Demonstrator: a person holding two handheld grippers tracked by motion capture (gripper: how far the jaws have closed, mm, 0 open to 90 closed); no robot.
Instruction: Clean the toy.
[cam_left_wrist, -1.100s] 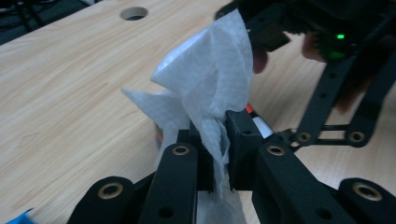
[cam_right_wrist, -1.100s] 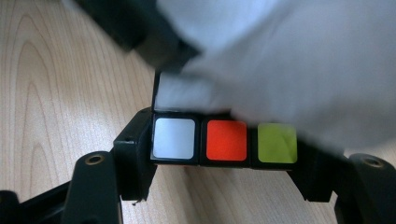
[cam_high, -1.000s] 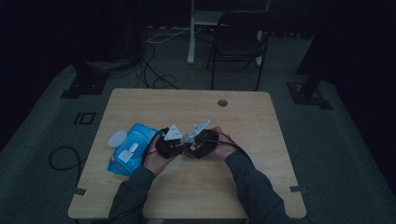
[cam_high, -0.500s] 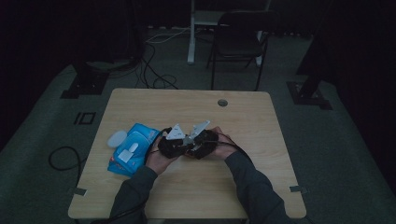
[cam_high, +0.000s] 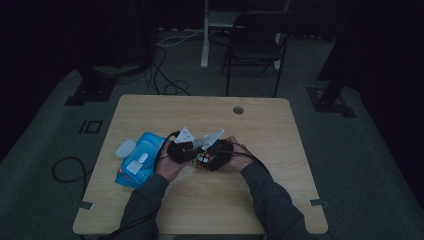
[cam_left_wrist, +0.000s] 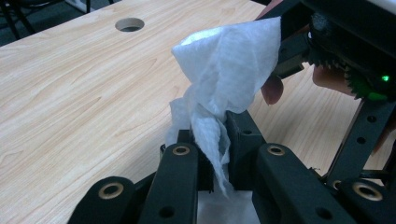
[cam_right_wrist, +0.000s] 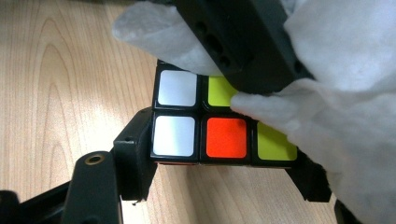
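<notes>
the right gripper (cam_right_wrist: 224, 186) clamped the cube (cam_right_wrist: 224, 135); the left gripper (cam_left_wrist: 219, 154) pinched a wipe (cam_left_wrist: 229, 79), apparently rubbing it. hard rubbing could twist the cube loose.

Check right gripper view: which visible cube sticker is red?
On the puzzle cube, the bottom-row middle sticker; its neighbours are white and yellow-green.

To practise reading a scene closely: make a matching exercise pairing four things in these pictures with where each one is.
Things:
1. wipe
2. cube
3. wipes pack
4. chair

Places:
A. on the floor beyond the table
B. pinched in the left gripper
C. clamped in the right gripper
D. lying on the table's left part

Pairs: 1-B, 2-C, 3-D, 4-A
</notes>
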